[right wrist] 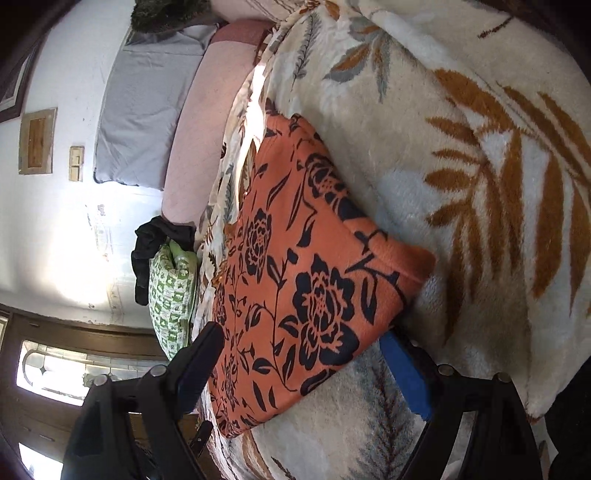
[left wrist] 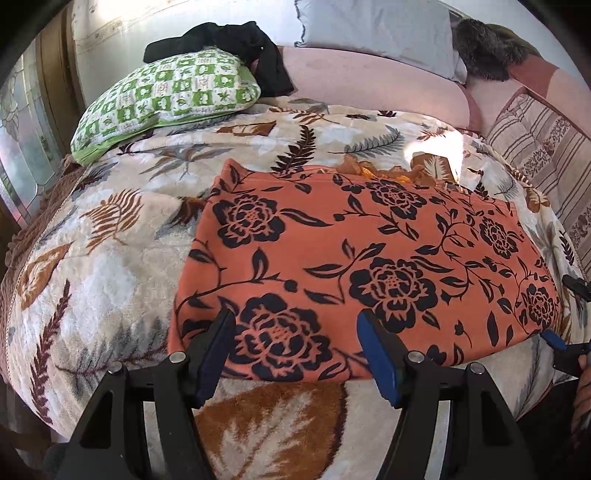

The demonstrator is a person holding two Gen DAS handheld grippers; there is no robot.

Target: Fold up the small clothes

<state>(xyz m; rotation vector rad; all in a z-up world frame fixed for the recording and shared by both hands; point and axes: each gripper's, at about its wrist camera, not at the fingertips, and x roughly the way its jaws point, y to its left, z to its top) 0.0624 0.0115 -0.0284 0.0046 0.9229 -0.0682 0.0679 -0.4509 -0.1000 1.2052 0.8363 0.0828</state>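
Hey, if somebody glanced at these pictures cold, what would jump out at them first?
The orange cloth with black flowers, lying flat on the leaf-patterned blanket, dominates both views. Both grippers hang open at its near edge, the left gripper and the right gripper. A green checked pillow sits behind.

Orange floral cloth flat on leaf-print blanket — right claw open, straddling its near corner

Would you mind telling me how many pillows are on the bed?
2 clearly: a green patterned pillow at the far left, a grey pillow against the wall. Others may be hidden.
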